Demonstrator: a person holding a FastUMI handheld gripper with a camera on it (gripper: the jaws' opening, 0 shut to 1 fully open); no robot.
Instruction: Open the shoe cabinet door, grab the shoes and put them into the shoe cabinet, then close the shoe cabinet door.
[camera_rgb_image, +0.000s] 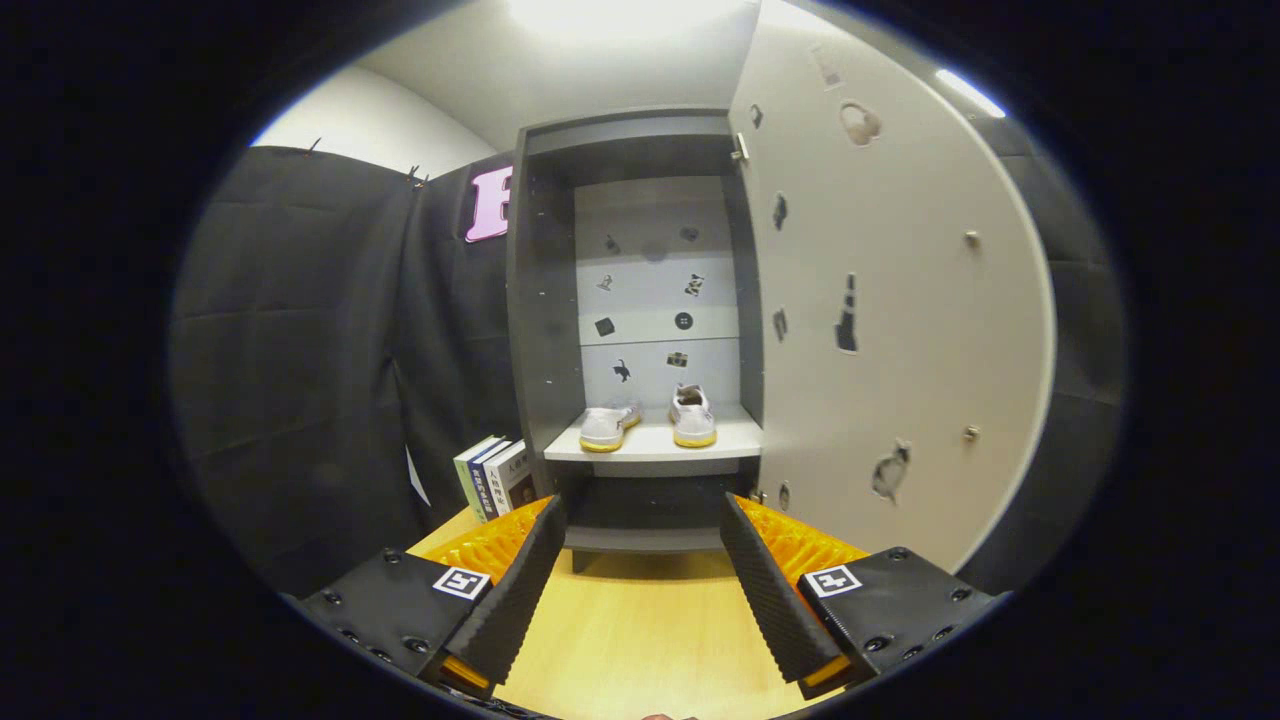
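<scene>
A pale wooden table (630, 640) carried the shoe cabinet (545, 300), which stood on it beyond the gripper (645, 520), whose fingers were spread apart with nothing between them. A few books (497, 478) stood upright on the table just left of the cabinet. Inside, a light shelf (655, 445) bore two white shoes (650, 420) with yellow soles, side by side, slightly apart

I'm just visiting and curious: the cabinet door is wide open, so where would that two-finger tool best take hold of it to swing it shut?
Probably the door's free edge at the right, away from the hinge beside the cabinet. The panel is thin there, so the open gripper could come round from the right and straddle it. I cannot make out a handle. Both shoes already sit on the shelf.
</scene>
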